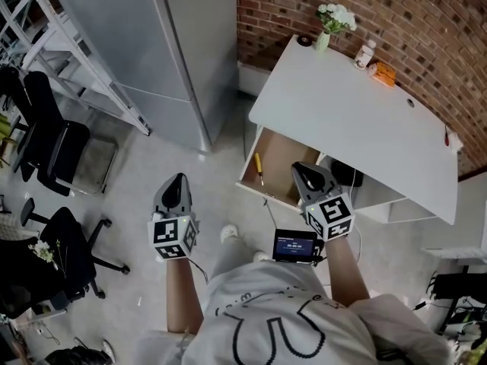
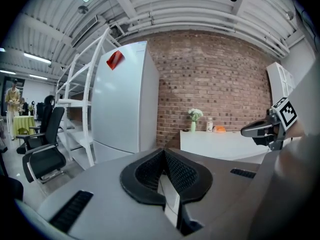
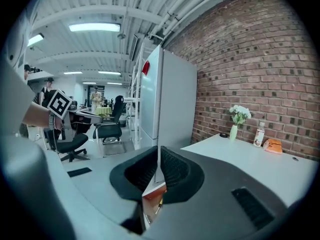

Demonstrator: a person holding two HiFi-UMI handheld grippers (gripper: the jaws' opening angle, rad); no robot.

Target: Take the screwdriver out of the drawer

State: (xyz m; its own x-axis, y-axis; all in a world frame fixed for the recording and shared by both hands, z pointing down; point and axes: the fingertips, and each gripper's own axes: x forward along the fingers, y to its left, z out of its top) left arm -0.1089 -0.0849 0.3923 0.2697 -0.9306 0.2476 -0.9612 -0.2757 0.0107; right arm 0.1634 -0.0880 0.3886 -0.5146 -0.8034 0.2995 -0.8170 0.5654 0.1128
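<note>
The screwdriver [image 1: 259, 167] is small and thin. It has a yellow handle and a dark thin shaft. It lies flat in the open drawer [image 1: 278, 152], near the drawer's left side. Its yellow end points toward the back of the drawer and its thin end points toward the front. The bottom of the drawer is brown wood. The drawer sticks out from under the white desk [image 1: 358, 120].

The right gripper [image 1: 303, 172] is above the right part of the drawer. The screwdriver is to the left of it, near but not touching. The right gripper view shows its 2 black jaws together with nothing between them. Low down under the jaws, a bit of the brown drawer and a bit of yellow show.

The left gripper [image 1: 176, 182] is above the grey floor, to the left of the drawer and well apart from the screwdriver. Its 2 jaws are together too, and they hold nothing.

At the back of the desk, by the brick wall, stand a vase with white flowers [image 1: 332, 21], a small bottle [image 1: 365, 54] and an orange thing [image 1: 383, 73]. A tall white fridge [image 1: 171, 44] stands to the left of the desk.
</note>
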